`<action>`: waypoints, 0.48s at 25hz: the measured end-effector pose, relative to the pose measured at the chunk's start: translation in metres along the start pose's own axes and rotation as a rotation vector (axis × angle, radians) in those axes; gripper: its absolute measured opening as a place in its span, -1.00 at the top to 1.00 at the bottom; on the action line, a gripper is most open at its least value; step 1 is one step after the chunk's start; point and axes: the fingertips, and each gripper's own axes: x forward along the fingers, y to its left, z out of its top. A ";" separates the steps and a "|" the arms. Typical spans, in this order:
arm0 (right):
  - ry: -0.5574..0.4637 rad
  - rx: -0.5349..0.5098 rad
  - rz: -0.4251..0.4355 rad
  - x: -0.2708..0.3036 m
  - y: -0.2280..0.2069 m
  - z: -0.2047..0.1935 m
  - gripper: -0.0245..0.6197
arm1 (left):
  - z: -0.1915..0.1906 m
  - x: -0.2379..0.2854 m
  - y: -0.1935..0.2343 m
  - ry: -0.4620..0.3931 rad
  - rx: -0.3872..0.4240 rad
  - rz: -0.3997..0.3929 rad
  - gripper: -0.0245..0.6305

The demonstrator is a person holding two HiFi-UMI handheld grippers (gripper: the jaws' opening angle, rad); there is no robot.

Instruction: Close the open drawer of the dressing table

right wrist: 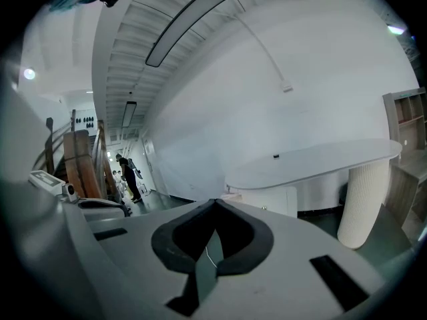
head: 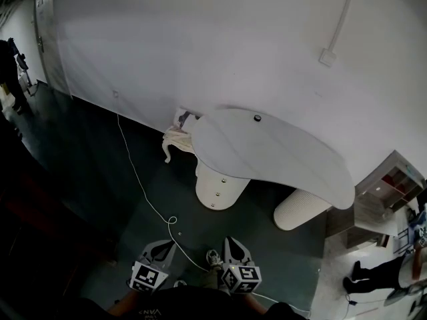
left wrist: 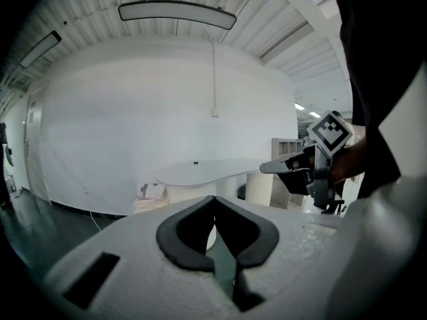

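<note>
1. Standing person [head: 10, 72], dark clothing: far to the left of the dressing table [head: 267, 152], by the wall.
2. Cable [head: 143, 192], white and thin: runs on the dark floor from the wall left of the table, makes a small loop, and ends near the grippers.
3. Left gripper [head: 162, 244]: well short of the table and pointing towards it. The jaws are clenched together with nothing between them.
4. Cream furnishing [head: 175, 142] with a curved leg: against the wall, touching or just beside the table's left end.
5. Drawer pedestal [head: 217, 185], white and rounded, with small knobs on its front: under the table's left end. I cannot tell whether a drawer stands out.
6. Right gripper [head: 231, 241]: just beside the left one, well apart from the table. The jaws are pressed together and hold nothing.
7. Dressing table, white, with a curved top: against the wall. A small dark object [head: 257, 118] sits near its back edge.
8. Ribbed leg [head: 297, 209], a white cylinder: under the table's right end.
9. Shelf unit [head: 393, 182], pale wood: to the right of the table.
10. Second person [head: 373, 275]: on the floor beyond the shelf unit.
</note>
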 end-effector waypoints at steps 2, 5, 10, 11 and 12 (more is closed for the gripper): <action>0.006 -0.014 0.004 -0.001 0.002 -0.001 0.91 | -0.002 -0.001 -0.001 0.002 -0.004 0.000 0.87; 0.010 -0.019 0.005 -0.004 0.002 -0.004 0.91 | -0.002 -0.003 -0.002 -0.001 -0.013 0.003 0.87; 0.024 -0.014 -0.002 -0.008 -0.003 -0.008 0.91 | 0.000 -0.003 -0.004 -0.005 -0.011 0.010 0.87; 0.022 -0.014 -0.003 -0.008 -0.003 -0.008 0.91 | 0.000 -0.003 -0.005 -0.006 -0.011 0.010 0.87; 0.020 -0.015 -0.002 -0.008 -0.004 -0.008 0.91 | -0.001 -0.004 -0.005 -0.006 -0.012 0.010 0.87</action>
